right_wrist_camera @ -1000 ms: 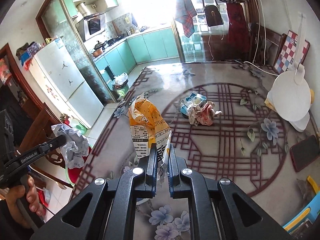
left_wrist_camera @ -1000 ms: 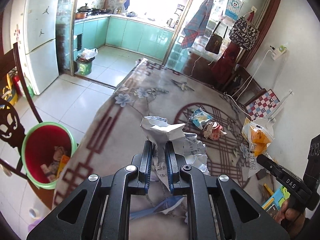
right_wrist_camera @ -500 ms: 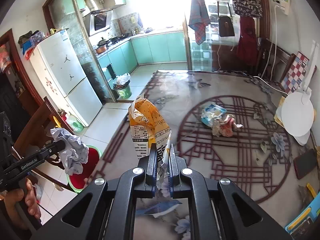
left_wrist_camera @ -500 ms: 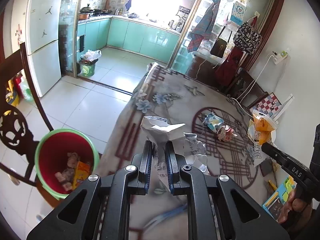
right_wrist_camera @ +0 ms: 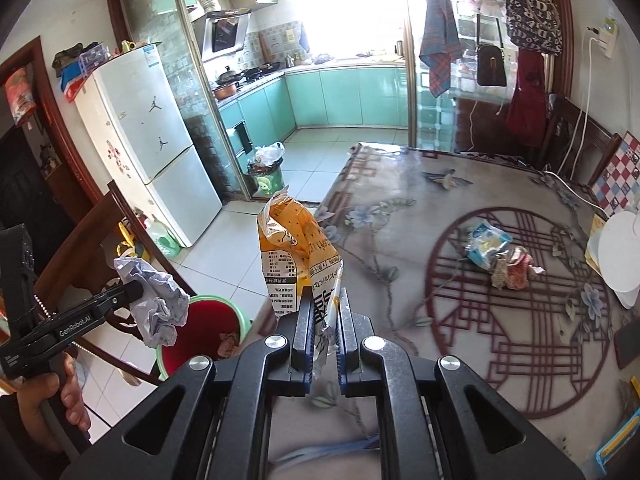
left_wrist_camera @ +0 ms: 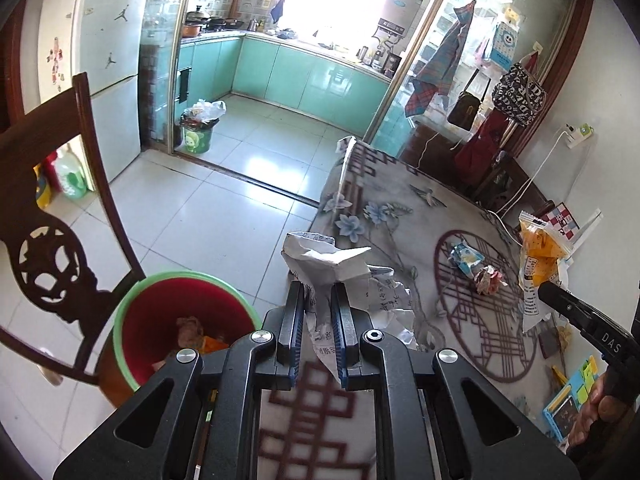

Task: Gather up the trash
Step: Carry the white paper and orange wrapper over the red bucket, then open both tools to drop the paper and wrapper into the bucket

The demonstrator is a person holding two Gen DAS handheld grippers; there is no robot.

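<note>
My left gripper is shut on a crumpled white printed paper, held over the table's near left edge. Just below and left stands a red bin with a green rim with some trash inside. The right wrist view shows the same paper hanging in the left gripper above the bin. My right gripper is shut on an orange and white snack bag, also seen in the left wrist view as the bag. Crumpled wrappers lie on the table.
A dark wooden chair stands beside the bin. The patterned tablecloth covers the table. A white disc, a dark phone and blue items sit at the right edge. A green bin stands by the kitchen doorway.
Both grippers have shifted left toward the table's edge with their loads. The red bin has come closer to the left gripper, and the wrappers on the table have slid to the right in both views.
</note>
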